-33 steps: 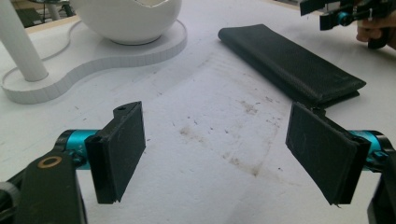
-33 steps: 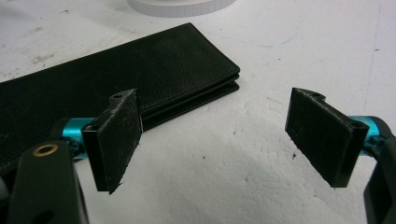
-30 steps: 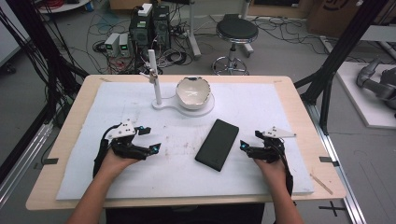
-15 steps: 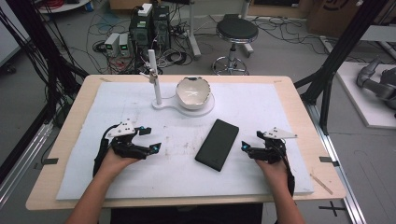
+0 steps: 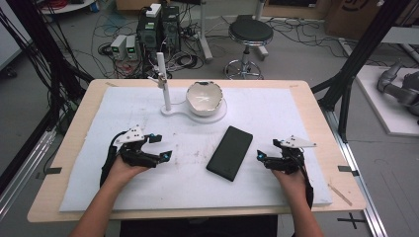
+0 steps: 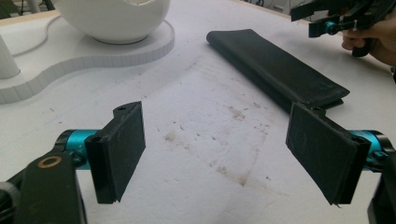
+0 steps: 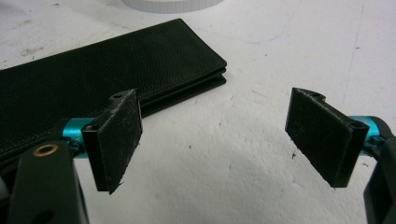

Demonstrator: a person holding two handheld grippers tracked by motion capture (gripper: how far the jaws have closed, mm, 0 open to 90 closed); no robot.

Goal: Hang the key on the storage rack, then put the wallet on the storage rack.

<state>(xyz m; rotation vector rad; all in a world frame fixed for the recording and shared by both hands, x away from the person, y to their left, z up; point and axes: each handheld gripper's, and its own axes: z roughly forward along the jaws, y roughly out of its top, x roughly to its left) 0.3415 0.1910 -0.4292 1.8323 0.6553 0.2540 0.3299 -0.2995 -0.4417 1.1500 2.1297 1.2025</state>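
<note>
A black leather wallet (image 5: 230, 152) lies flat and closed on the white mat (image 5: 296, 113), slanted between my two grippers. My left gripper (image 5: 163, 146) rests low over the mat to the wallet's left, jaws wide open and nothing between them (image 6: 224, 154). In the left gripper view the wallet (image 6: 275, 70) lies ahead to the right. My right gripper (image 5: 262, 159) sits just right of the wallet's near end, also open and empty (image 7: 215, 140). The wallet's corner (image 7: 93, 79) lies behind its left jaw, apart from the pads.
A white bowl (image 5: 204, 96) sits on a white stand base (image 5: 173, 111) with an upright post (image 5: 164, 89) at the back middle of the mat. The bowl (image 6: 116, 18) is ahead of the left gripper. The wooden table edge (image 5: 341, 163) runs close on the right.
</note>
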